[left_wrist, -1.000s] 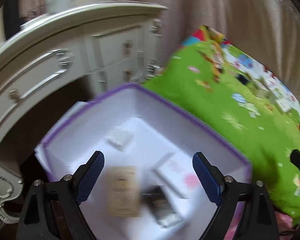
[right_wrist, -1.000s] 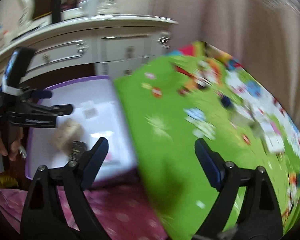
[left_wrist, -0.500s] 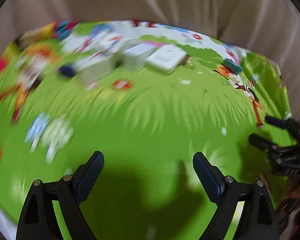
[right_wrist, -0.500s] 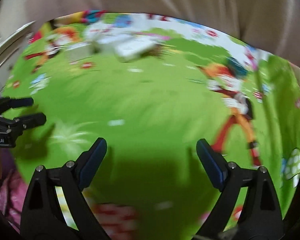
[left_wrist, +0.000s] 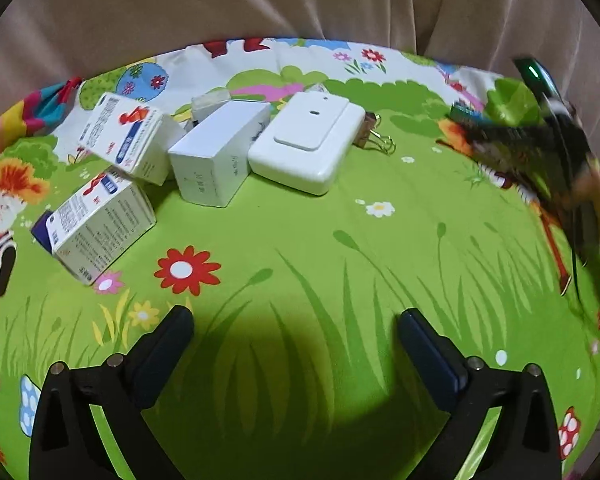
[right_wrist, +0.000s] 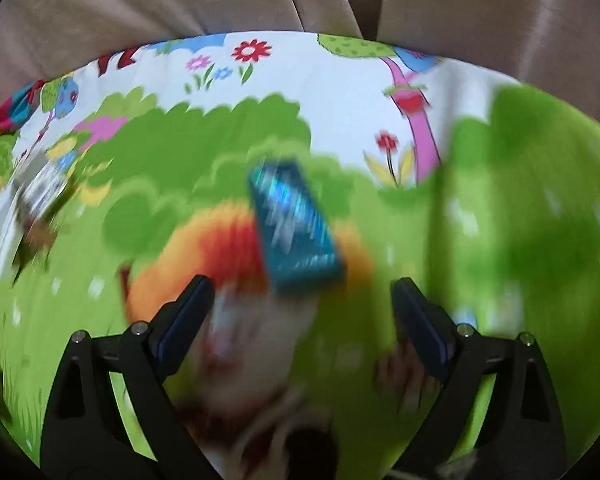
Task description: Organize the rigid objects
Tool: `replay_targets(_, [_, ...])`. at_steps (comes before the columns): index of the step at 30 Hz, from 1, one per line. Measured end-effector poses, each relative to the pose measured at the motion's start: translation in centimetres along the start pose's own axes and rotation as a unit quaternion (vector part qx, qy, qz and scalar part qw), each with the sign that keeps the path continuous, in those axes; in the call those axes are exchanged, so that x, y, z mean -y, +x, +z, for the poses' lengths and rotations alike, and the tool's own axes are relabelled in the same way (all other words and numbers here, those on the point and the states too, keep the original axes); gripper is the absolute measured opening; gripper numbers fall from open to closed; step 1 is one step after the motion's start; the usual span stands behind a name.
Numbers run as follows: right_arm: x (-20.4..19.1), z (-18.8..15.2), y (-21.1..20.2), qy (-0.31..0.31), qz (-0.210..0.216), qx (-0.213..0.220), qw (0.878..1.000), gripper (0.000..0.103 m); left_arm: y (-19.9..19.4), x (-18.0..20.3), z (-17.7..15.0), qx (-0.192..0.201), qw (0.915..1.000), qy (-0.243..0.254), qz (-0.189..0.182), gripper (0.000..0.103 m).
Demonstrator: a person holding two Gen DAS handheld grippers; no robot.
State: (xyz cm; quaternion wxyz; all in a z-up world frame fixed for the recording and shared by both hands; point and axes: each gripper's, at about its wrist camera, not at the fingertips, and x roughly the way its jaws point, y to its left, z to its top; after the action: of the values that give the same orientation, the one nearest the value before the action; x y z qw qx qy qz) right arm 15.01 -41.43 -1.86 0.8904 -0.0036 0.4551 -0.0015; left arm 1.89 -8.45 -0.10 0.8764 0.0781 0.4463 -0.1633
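In the left wrist view my left gripper [left_wrist: 296, 326] is open and empty above the green cartoon cloth [left_wrist: 300, 264]. Beyond it lie a white switch-like device [left_wrist: 308, 142], a plain white box [left_wrist: 216, 156], two printed white boxes [left_wrist: 130, 138] [left_wrist: 100, 230] and a binder clip [left_wrist: 374, 138]. The other gripper shows blurred at the right edge [left_wrist: 540, 152]. In the right wrist view my right gripper [right_wrist: 302, 294] is open and empty, with a small teal box [right_wrist: 294, 228] lying on the cloth just ahead between its fingers.
A beige curtain [left_wrist: 260, 0] hangs behind the cloth's far edge. The right wrist view is motion-blurred; blurred boxes show at its left edge [right_wrist: 36, 196].
Both grippers swung away from the purple-rimmed storage box and dresser to the green cloth. The left now faces the white boxes; the right has closed in on the teal box.
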Motion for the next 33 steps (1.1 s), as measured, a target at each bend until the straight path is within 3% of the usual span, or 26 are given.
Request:
replay_targets(2, [-0.1, 0.7, 0.4, -0.012, 0.008, 0.003, 1.000, 0.085, 0.3, 0.1, 0.5, -0.002, 0.9999, 0.008, -0.006, 0.103])
replay_targets(4, [-0.7, 0.7, -0.5, -0.003, 0.010, 0.007, 1.000, 0.037, 0.9, 0.0, 1.3, -0.004, 0.9999, 0.013, -0.009, 0.103])
replay_targets(7, [-2.1, -1.7, -2.7, -0.004, 0.043, 0.000, 0.999, 0.037, 2.5, -0.5, 3.4, -0.006, 0.9999, 0.009, -0.007, 0.103])
replay_targets(12, [-5.7, -8.8, -8.0, -0.020, 0.028, 0.029, 0.999, 0.037, 5.4, -0.4, 7.4, -0.014, 0.9992, 0.030, -0.021, 0.103])
replay_targets(17, [-6.7, -10.6, -9.3, -0.028, 0.020, 0.029, 0.999, 0.038, 8.1, -0.3, 10.3, -0.012, 0.9984, 0.045, -0.034, 0.103])
replay_targets(18, [-6.6, -10.8, -9.5, -0.025, 0.025, 0.029, 0.999, 0.038, 7.9, -0.2, 10.3, -0.009, 0.9984, 0.044, -0.034, 0.096])
replay_targets(19, [-6.6, -10.9, -9.7, -0.023, 0.028, 0.029, 0.999, 0.038, 7.2, 0.1, 9.9, 0.001, 0.9982, 0.049, -0.036, 0.072])
replay_targets(20, [-6.7, -11.0, -9.5, -0.021, 0.030, 0.029, 0.999, 0.038, 6.6, 0.5, 9.5, 0.006, 0.9980, 0.050, -0.039, 0.068])
replay_targets(28, [-6.4, -10.3, -8.8, -0.021, 0.030, 0.029, 0.999, 0.038, -1.8, 3.5, -2.0, 0.011, 0.9999, 0.010, -0.005, 0.068])
replay_targets(33, [-6.5, -10.3, -8.9, -0.024, 0.028, 0.028, 0.999, 0.039, -3.3, 2.6, -3.9, 0.014, 0.9999, 0.000, 0.004, 0.070])
